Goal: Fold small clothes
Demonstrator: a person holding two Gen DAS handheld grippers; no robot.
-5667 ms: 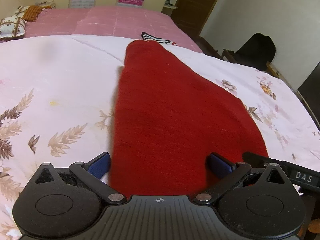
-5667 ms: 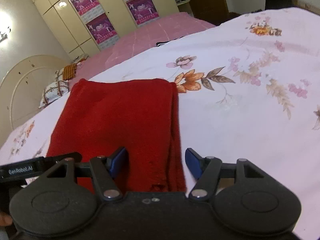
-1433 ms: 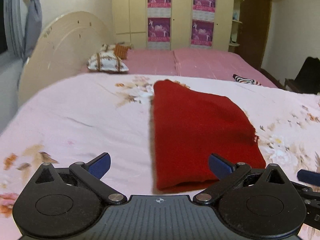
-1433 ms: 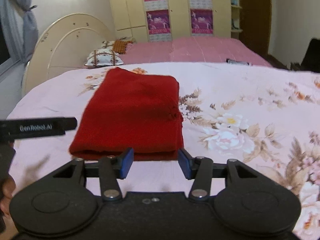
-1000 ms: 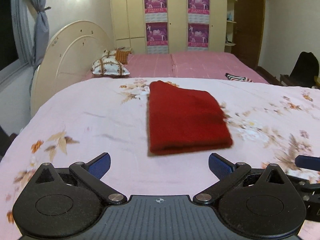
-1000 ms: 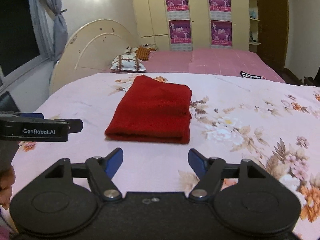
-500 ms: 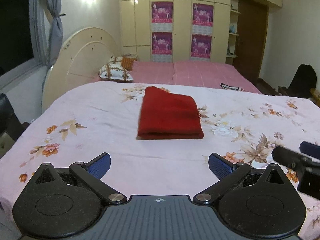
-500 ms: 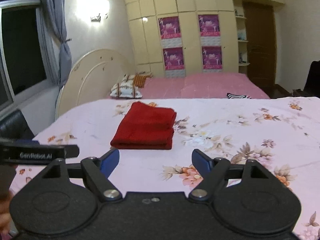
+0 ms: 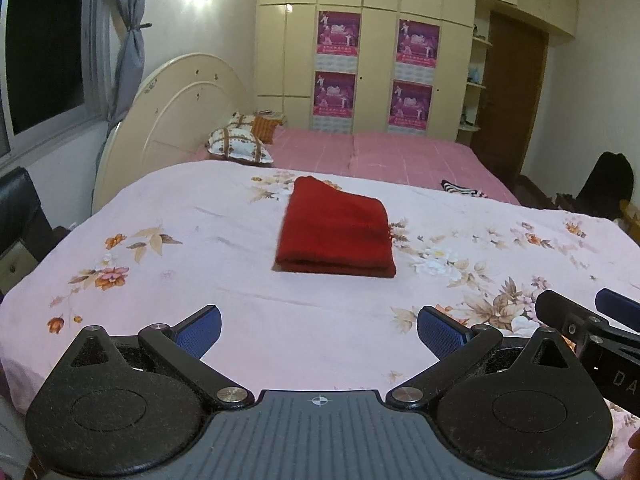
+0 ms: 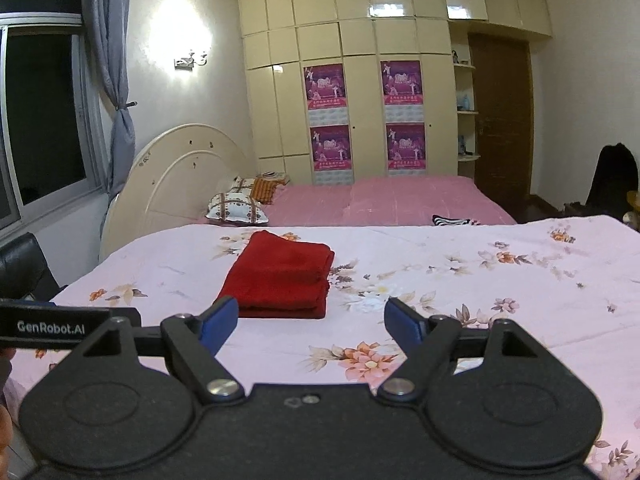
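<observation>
Nearest, the left claw and right claw hang with jaws apart, holding nothing, above the flowered bed sheet. Farther off, mid-bed, the red garment lies folded in a neat rectangle. The fold looks finished; best leave it flat and undisturbed.

The folded cloth lies on the bed sheet, ahead of both my grippers and well apart from them. My left gripper hangs over the near edge of the bed with my right gripper just beside it on the right. Behind the cloth lie a pillow to the left, and the wardrobe behind it.
</observation>
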